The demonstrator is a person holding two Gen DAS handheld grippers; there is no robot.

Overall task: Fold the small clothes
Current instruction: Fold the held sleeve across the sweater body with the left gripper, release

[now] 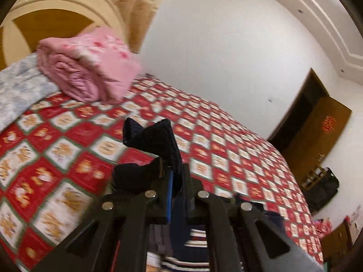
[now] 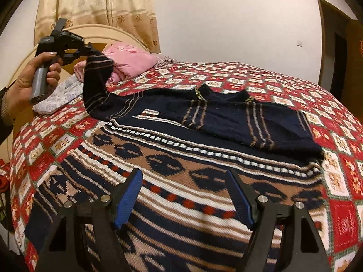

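Note:
A navy knitted sweater (image 2: 204, 136) with brown, white and red patterns lies flat on the bed. Its right sleeve (image 2: 261, 122) is folded across the chest. My left gripper (image 2: 87, 49) is shut on the cuff of the left sleeve (image 2: 97, 77) and holds it lifted above the bed at the far left. In the left wrist view the dark cuff (image 1: 156, 145) sticks out between the closed fingers of the left gripper (image 1: 175, 181). My right gripper (image 2: 183, 195) is open and empty, hovering just above the sweater's lower body.
The bed has a red checked cover (image 2: 283, 79). A folded pink quilt (image 1: 90, 65) and a pale blue blanket (image 1: 20, 90) lie by the headboard (image 1: 56, 4). A white wall, curtains and a brown door (image 1: 317, 122) surround the bed.

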